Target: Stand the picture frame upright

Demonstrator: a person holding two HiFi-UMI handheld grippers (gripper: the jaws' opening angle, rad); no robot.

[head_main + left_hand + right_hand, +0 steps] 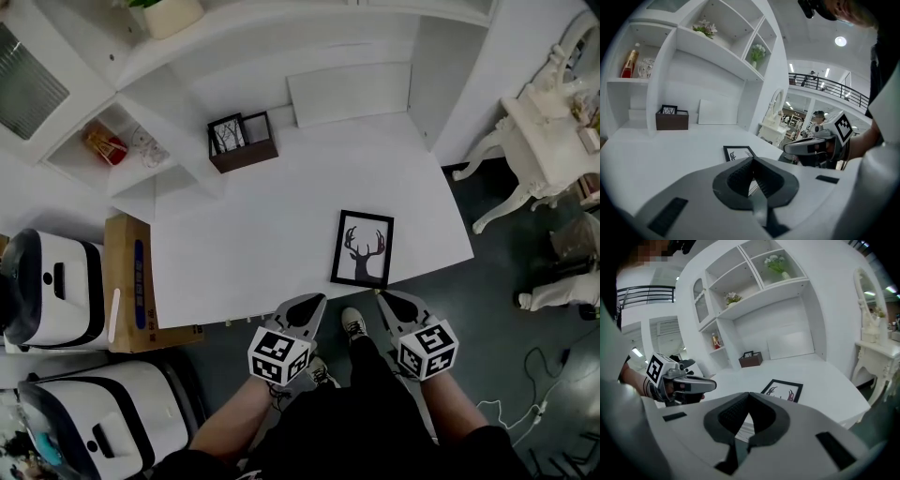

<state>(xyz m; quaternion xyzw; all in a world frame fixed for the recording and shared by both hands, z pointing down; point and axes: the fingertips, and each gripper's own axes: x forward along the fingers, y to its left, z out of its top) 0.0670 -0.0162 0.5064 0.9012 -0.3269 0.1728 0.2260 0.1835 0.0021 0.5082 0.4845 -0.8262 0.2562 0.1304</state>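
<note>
Deer-print picture frame (363, 248) flat, face up, near front edge of white table (281, 187). Jaws pinched together, empty, on left gripper (315, 300) and right gripper (384, 296). Both poised short of table edge, flanking frame's near end; likely staging for lift. Task not begun.

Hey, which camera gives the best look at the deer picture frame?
The head view: the picture frame lies flat and is seen whole from above. The left gripper view shows only one end of it; the right gripper view shows more, at a low angle, with its near edge hidden.
</note>
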